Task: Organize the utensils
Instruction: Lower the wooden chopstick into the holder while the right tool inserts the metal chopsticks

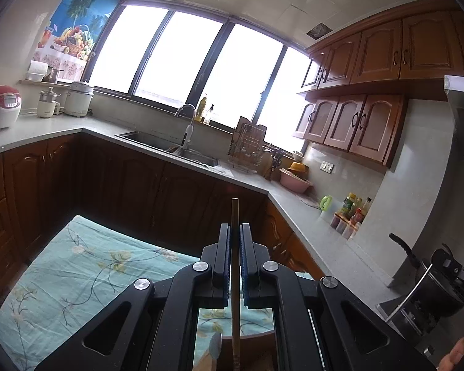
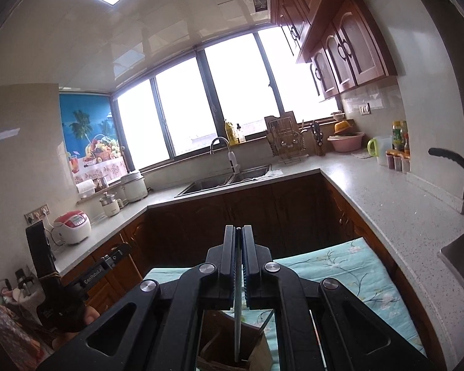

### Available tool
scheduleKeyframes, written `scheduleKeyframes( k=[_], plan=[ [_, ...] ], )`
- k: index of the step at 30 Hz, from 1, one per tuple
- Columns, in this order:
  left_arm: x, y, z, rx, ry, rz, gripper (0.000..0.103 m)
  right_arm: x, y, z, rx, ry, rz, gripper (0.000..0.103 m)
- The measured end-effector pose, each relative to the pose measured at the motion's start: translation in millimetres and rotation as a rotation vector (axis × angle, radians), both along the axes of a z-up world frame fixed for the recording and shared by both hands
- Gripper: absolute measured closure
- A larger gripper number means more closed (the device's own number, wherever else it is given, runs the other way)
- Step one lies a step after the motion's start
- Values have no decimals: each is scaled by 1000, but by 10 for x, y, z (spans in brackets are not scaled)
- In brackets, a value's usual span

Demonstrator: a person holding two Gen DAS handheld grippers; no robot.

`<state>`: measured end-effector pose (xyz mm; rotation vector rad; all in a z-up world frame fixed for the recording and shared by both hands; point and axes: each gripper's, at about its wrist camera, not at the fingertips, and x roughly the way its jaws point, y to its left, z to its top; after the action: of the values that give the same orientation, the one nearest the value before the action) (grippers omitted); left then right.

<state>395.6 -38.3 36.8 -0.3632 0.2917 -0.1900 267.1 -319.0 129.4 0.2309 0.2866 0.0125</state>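
Countertop [image 1: 297, 207] edges are wrapping around three sides in the left wrist view, leaving a dark open bay of floor between the lower cabinets [image 1: 133, 185] and the floral cloth [image 1: 86, 266] lying below the tool. The left gripper [image 1: 235, 228] is clamping a thin wooden chopstick [image 1: 234, 213], which is standing upright between the closed fingers and poking above their tips; its lower end is running down beside a metal spoon [image 1: 216, 344] toward a brown holder [image 1: 253, 338] at the bottom edge.

Seen from the right wrist, the same counter [image 2: 386, 204] is curving along the right, with the cloth [image 2: 355, 272] spreading beneath. The right gripper [image 2: 238, 232] is pinching a slim metal utensil [image 2: 238, 309], its handle end showing at the fingertips and its shaft dropping straight into a wooden utensil box [image 2: 256, 355] resting on the cloth.
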Motion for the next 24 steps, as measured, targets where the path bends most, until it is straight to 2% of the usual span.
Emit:
scheduleKeyframes(
  k=[6,12,17,22,24],
  plan=[
    [55,-47,-195,33,9,14,99,133,22,-273,-20,24,-18,99],
    [90,-44,-397,52,56,-1,98,281,20,-698,26,85,-5,99],
    [86,-22,-428,71,89,-22,97,338,-8,-960,52,129,-5,99],
    [88,-49,-436,107,110,-38,96,318,-97,-1000,75,128,-24,98],
    [68,-54,-397,123,115,-41,96,355,-119,-1034,78,159,-23,94]
  ],
)
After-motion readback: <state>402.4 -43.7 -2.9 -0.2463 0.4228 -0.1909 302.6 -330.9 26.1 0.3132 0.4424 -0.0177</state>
